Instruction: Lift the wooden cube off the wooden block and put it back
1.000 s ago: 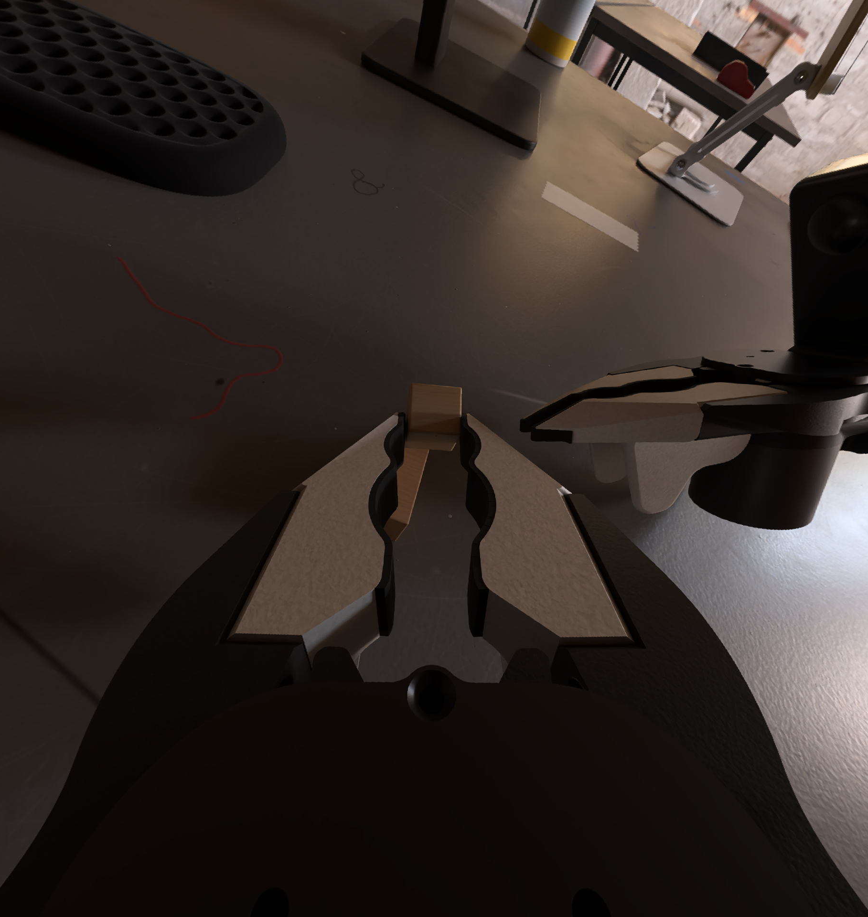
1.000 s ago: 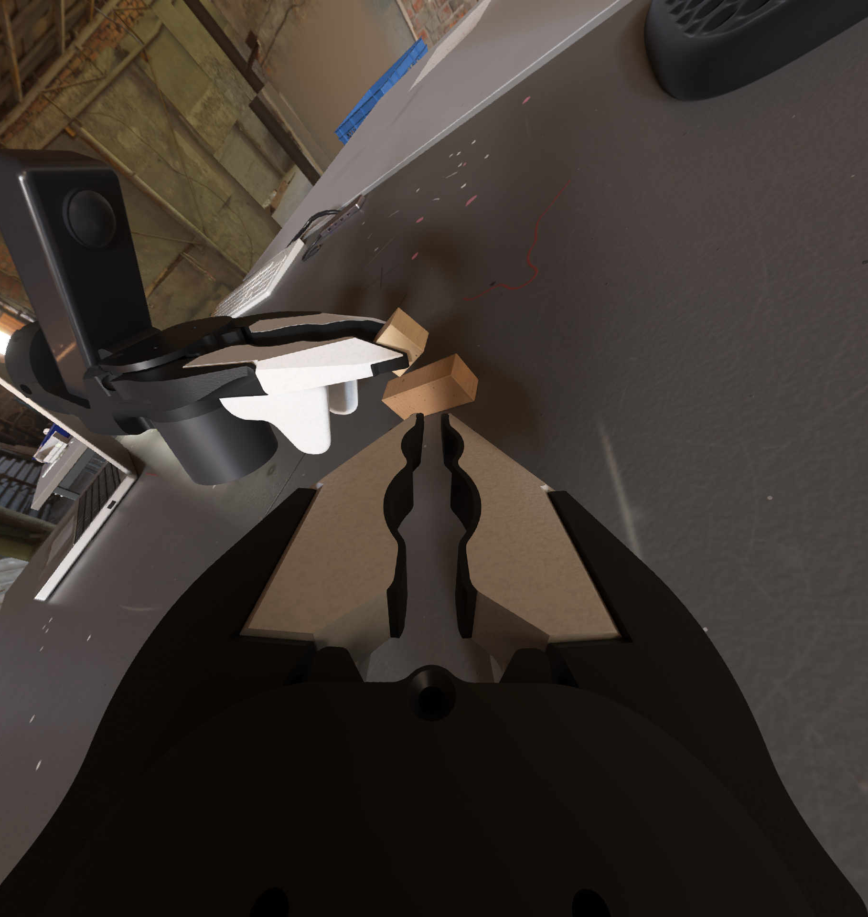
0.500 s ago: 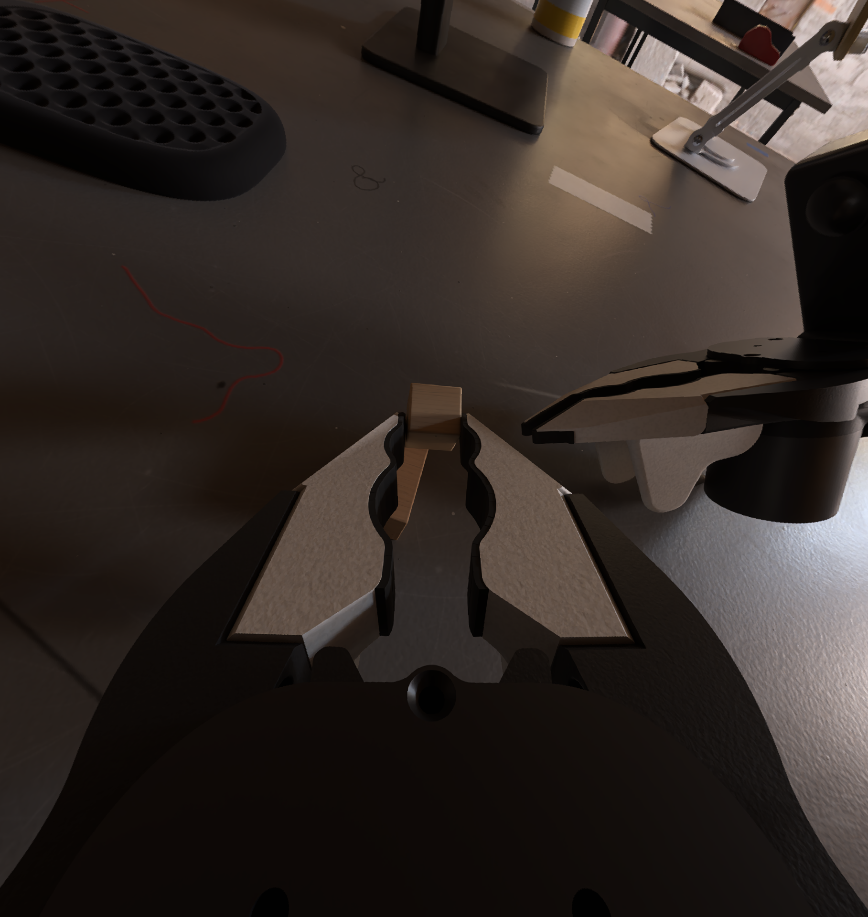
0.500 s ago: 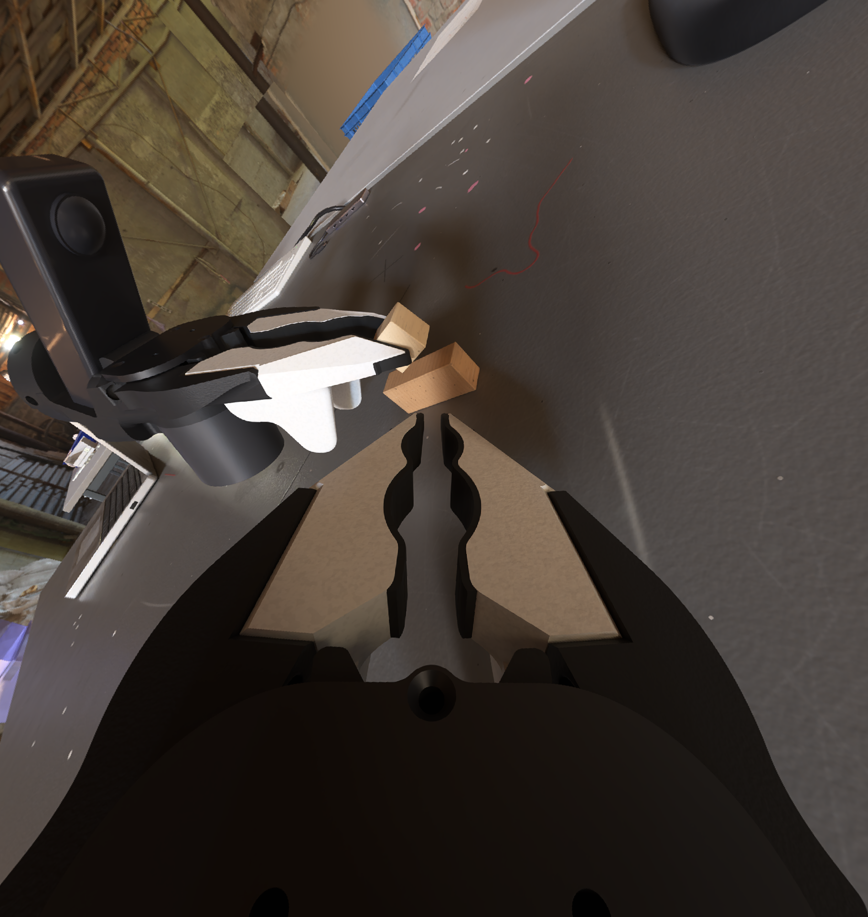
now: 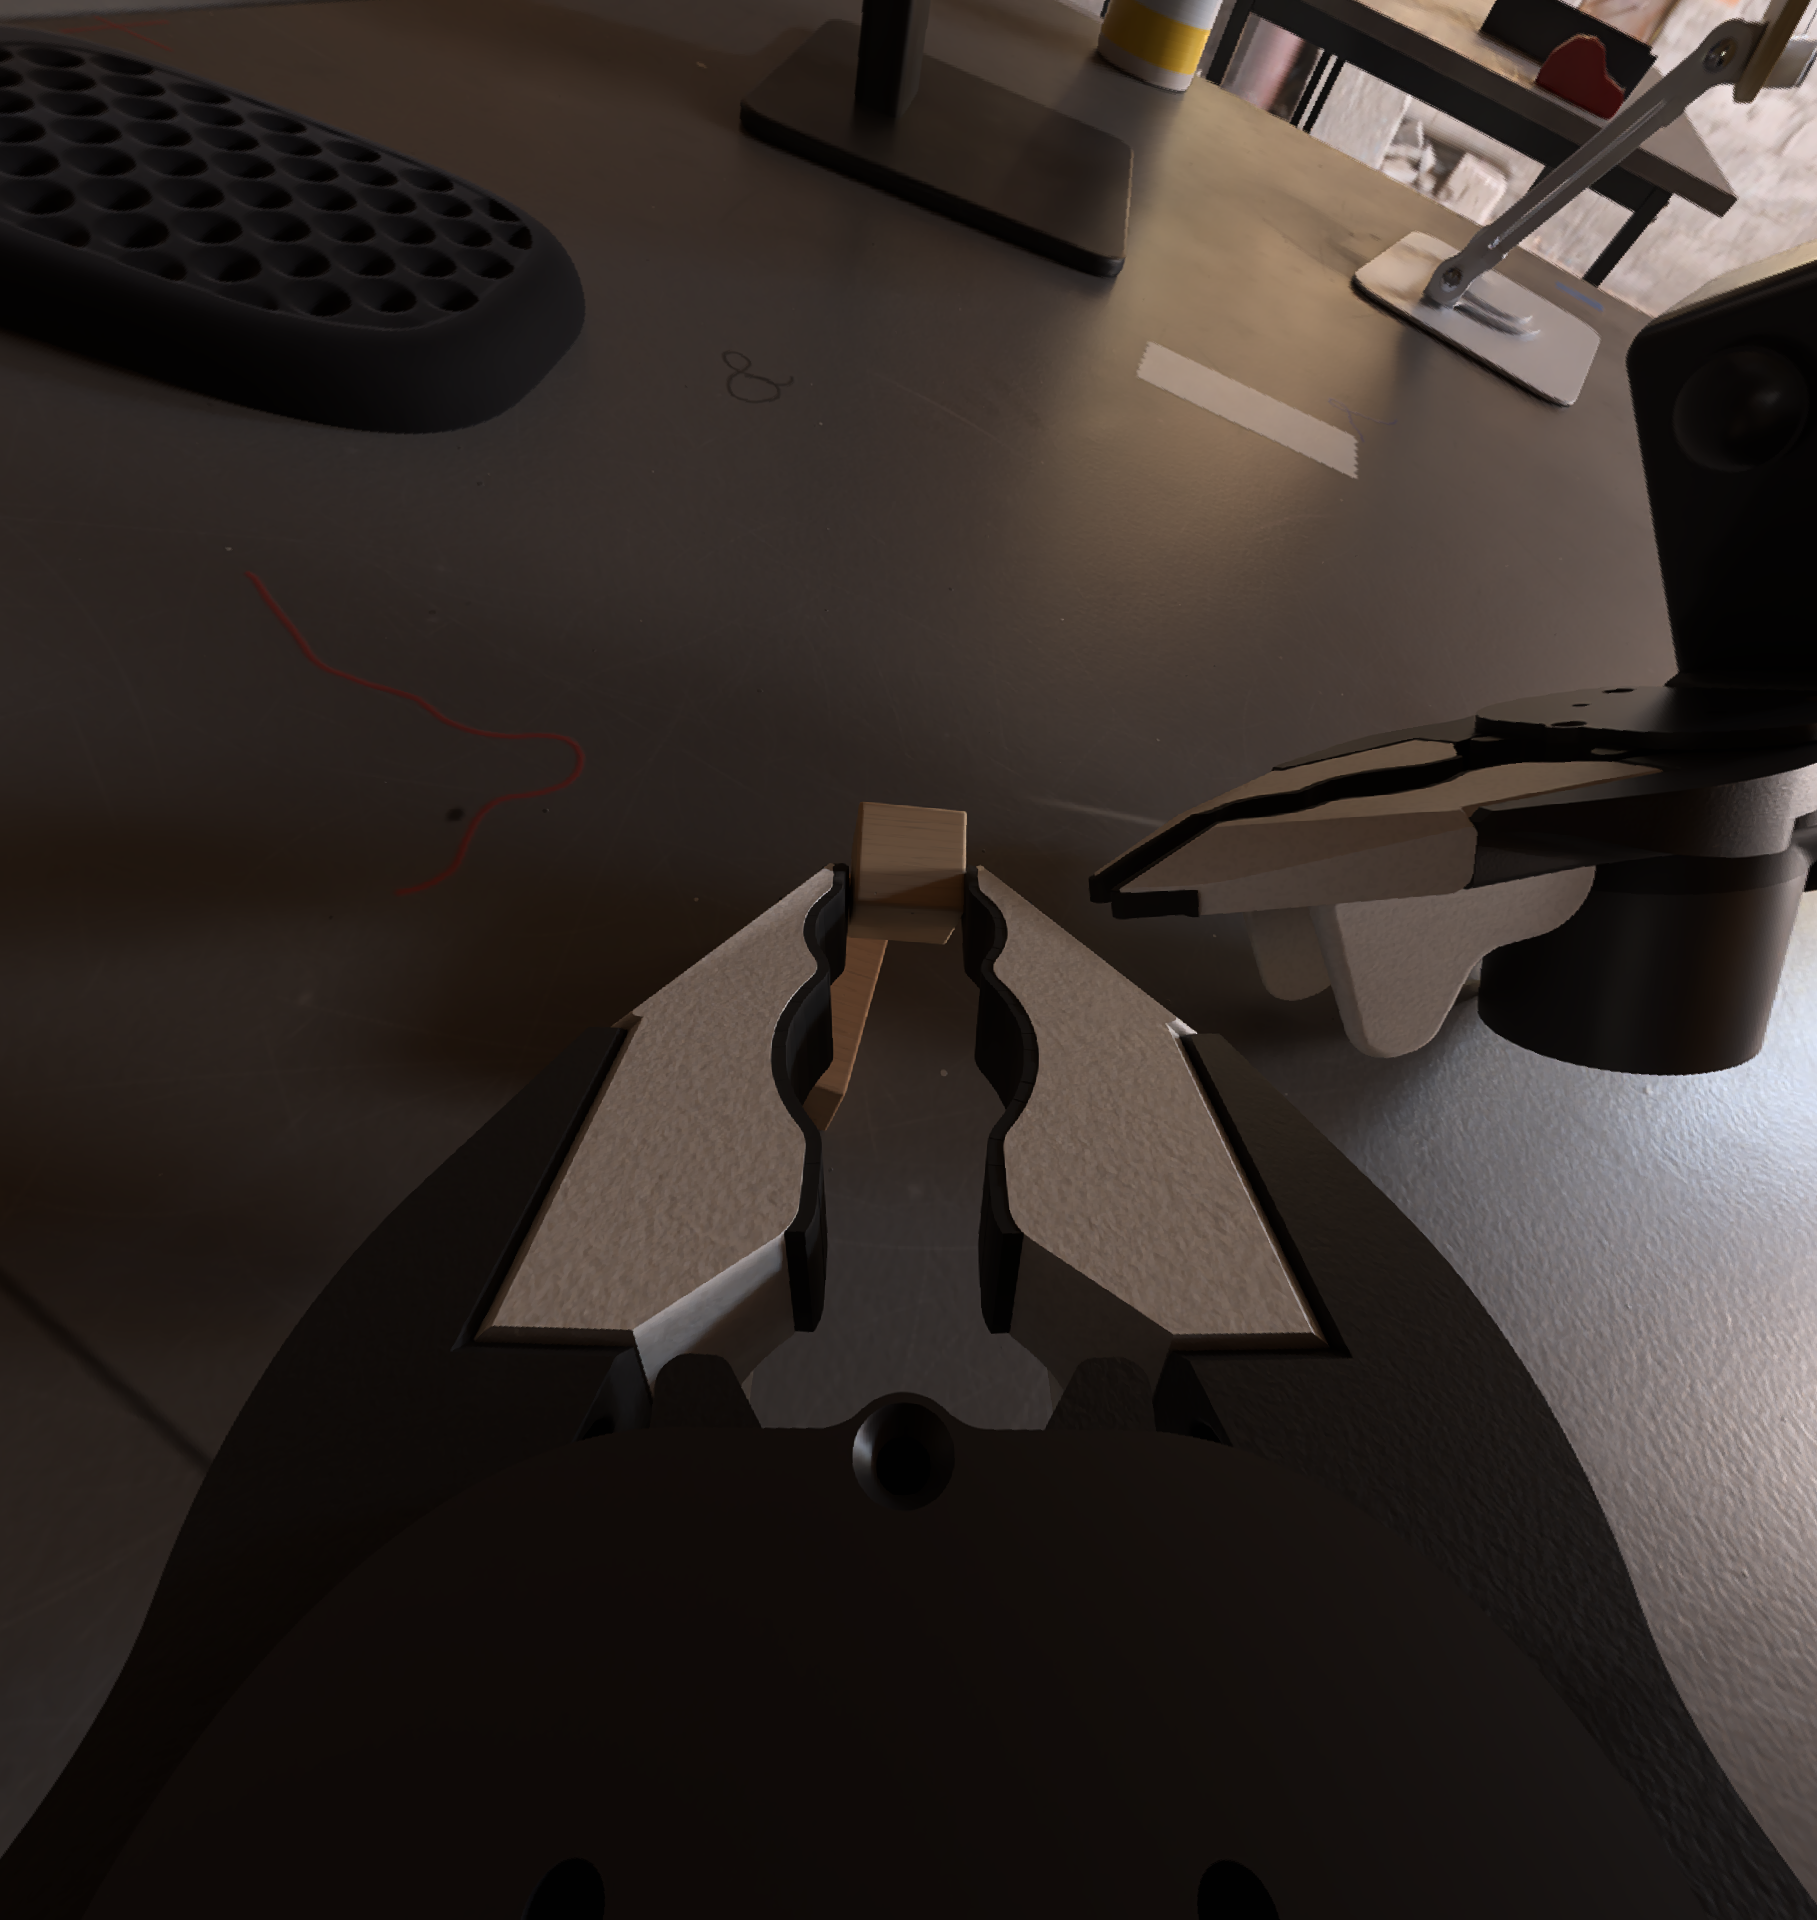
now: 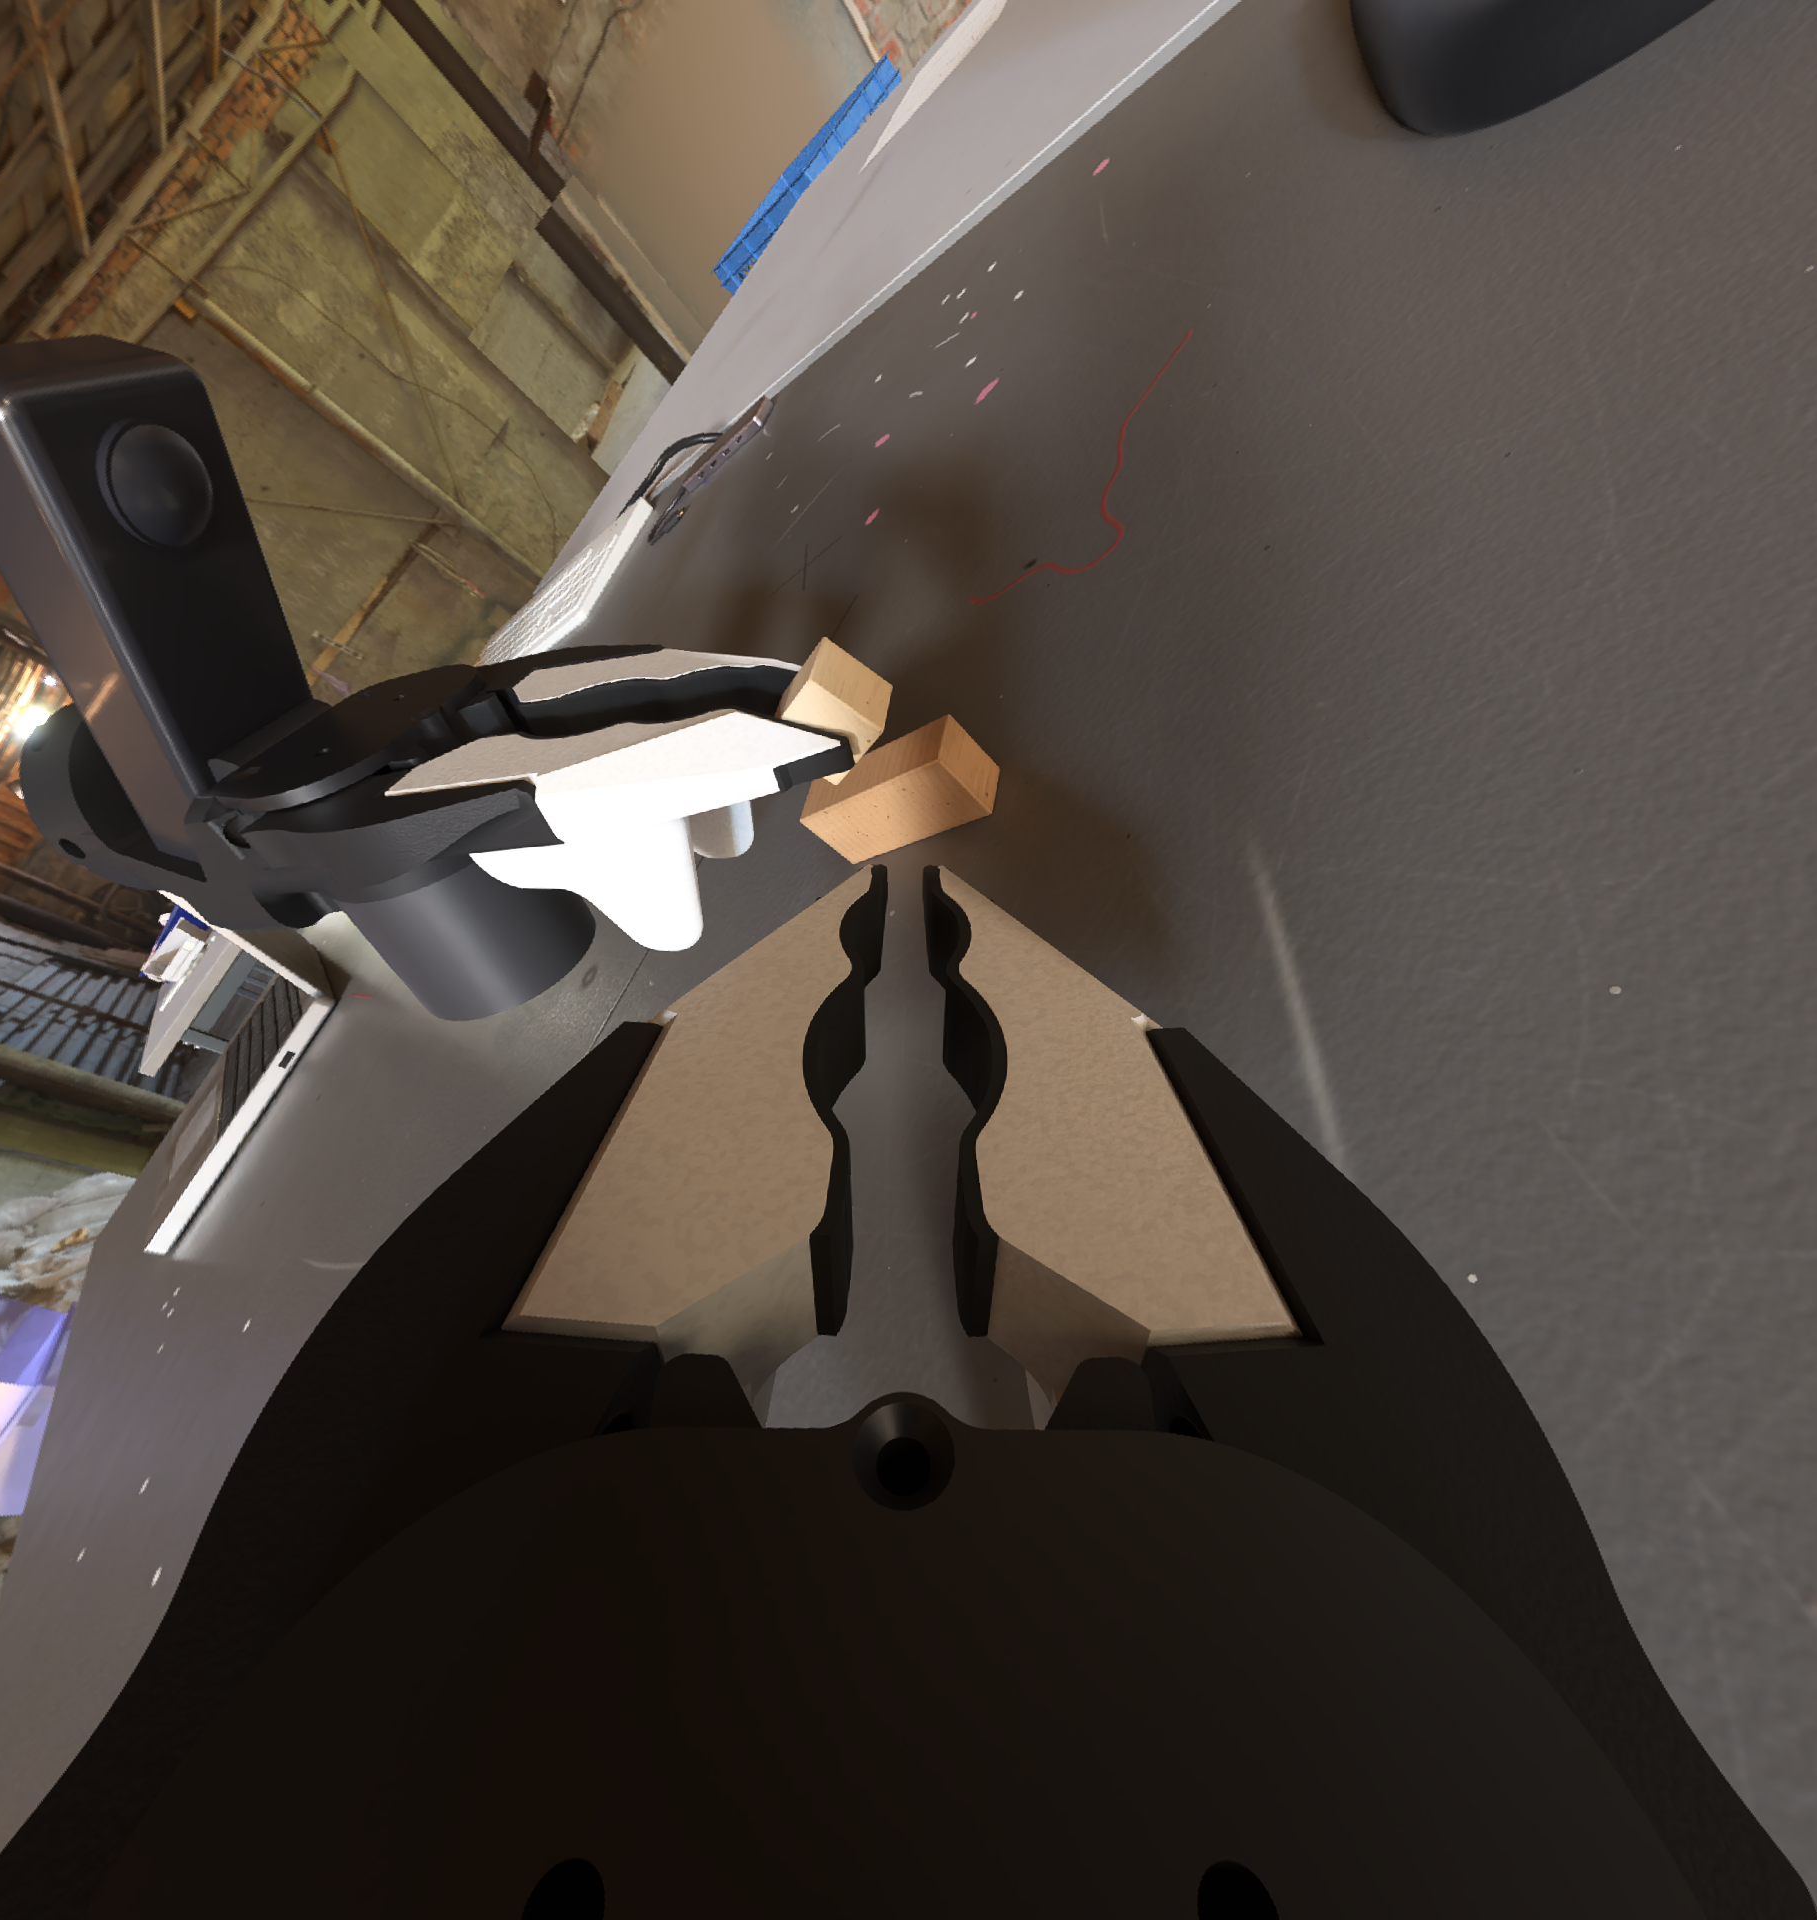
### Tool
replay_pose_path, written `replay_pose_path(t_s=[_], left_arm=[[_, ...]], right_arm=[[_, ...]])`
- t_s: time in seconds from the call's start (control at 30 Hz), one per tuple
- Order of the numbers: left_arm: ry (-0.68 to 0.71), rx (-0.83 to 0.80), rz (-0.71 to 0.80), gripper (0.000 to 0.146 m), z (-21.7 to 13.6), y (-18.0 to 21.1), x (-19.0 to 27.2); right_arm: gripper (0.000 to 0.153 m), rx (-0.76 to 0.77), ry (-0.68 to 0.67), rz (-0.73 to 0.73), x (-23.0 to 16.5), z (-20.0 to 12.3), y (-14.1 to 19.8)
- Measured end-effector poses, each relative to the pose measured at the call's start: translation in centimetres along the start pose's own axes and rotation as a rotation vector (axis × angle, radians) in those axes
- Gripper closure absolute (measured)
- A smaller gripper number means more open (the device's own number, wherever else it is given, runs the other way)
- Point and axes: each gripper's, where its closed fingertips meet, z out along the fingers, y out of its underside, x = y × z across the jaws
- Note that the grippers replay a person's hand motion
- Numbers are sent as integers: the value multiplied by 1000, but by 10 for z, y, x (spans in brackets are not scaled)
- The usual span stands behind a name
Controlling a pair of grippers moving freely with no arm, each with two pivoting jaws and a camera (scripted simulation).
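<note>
left gripper (image 5: pixel 904 896) clamps 1 wooden cube (image 5: pixel 909 854) | right gripper (image 6: pixel 904 881) nearly closed, empty | 1 wooden block (image 6: pixel 899 790)

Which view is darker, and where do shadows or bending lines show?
Left wrist view: dim, the wooden cube half shaded between the left gripper tips. Right wrist view: brighter, a soft shadow beside the wooden block, table edge slanted, nothing blurred.

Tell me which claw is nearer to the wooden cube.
Left. The left claw is shut on the wooden cube, holding it just above the wooden block. The right claw sits empty on the block's near side, touching neither.
</note>
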Motion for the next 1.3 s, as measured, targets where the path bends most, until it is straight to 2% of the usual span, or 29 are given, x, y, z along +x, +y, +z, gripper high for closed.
replay_pose_path(t_s=[0.27, 0.67, 1.3], left_arm=[[-5, -8, 43, 125, 1, 2, 3], [21, -1, -34, 125, -1, 0, -1], [4, -1, -33, 125, 0, 0, -2]], right_arm=[[146, 0, 1, -21, 1, -2, -1], [146, 9, -16, -21, -3, -1, -1], [146, 31, -17, -3, -3, -1, -4]])
